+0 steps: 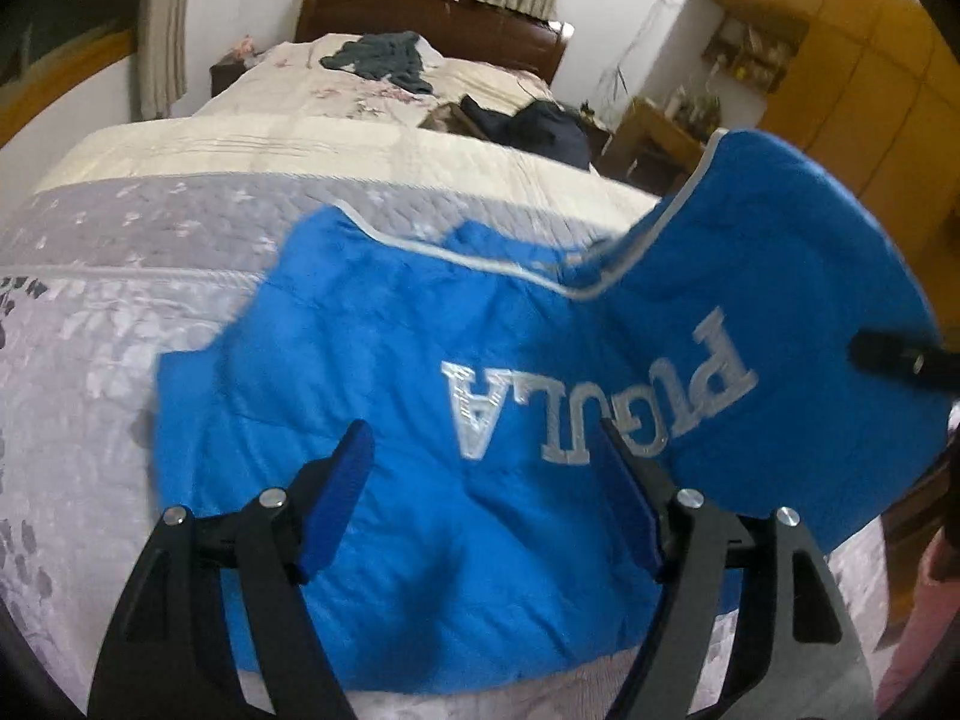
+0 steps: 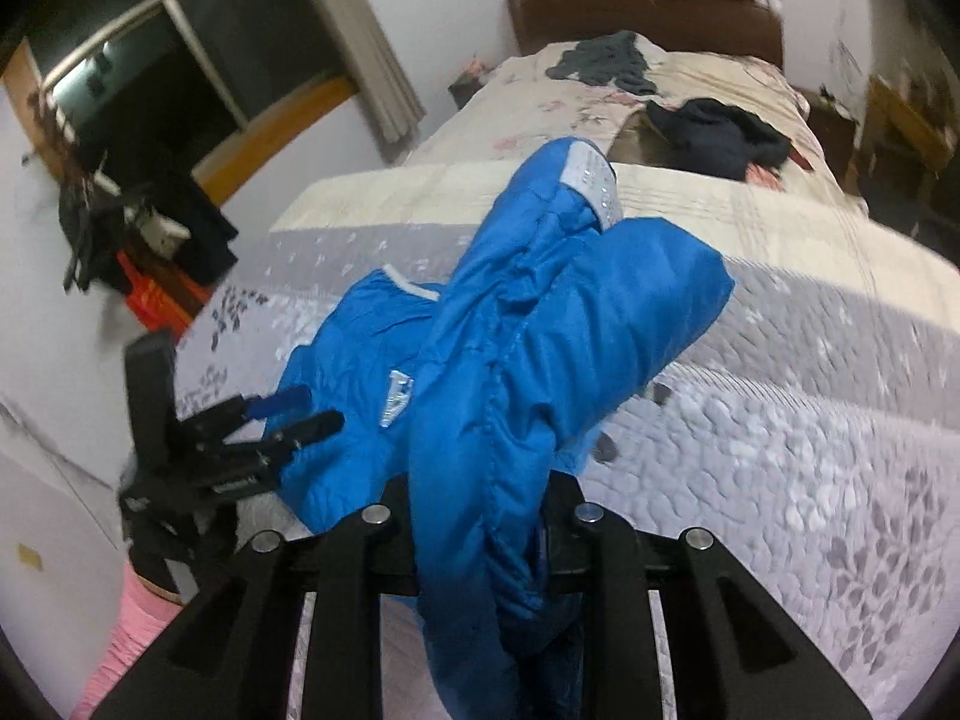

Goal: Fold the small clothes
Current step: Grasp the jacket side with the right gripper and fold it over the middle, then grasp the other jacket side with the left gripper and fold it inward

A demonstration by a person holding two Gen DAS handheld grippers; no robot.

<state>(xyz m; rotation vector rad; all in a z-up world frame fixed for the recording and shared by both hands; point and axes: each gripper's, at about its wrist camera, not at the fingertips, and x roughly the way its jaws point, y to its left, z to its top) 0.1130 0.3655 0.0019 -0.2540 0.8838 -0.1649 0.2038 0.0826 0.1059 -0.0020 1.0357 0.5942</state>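
A small blue padded garment [image 1: 420,396] with white lettering lies on the grey patterned quilt [image 1: 120,312]. My left gripper [image 1: 487,483] hovers open just above its near part, a blue pad on each side and nothing between them. The garment's right part is lifted and folding leftward, held by my right gripper [image 1: 888,354]. In the right wrist view, the right gripper [image 2: 480,546] is shut on bunched blue garment [image 2: 540,324] fabric, whose sleeve with a grey cuff stands up ahead. The left gripper [image 2: 303,414] shows at the left, by the garment's edge.
Farther up the bed lie a grey-green garment [image 1: 384,60] and a dark garment [image 1: 534,126], before a brown headboard [image 1: 432,12]. Wooden furniture [image 1: 654,144] stands right of the bed. A window, a curtain and an orange crate [image 2: 156,300] are at the left. A pink sleeve [image 2: 132,630] shows.
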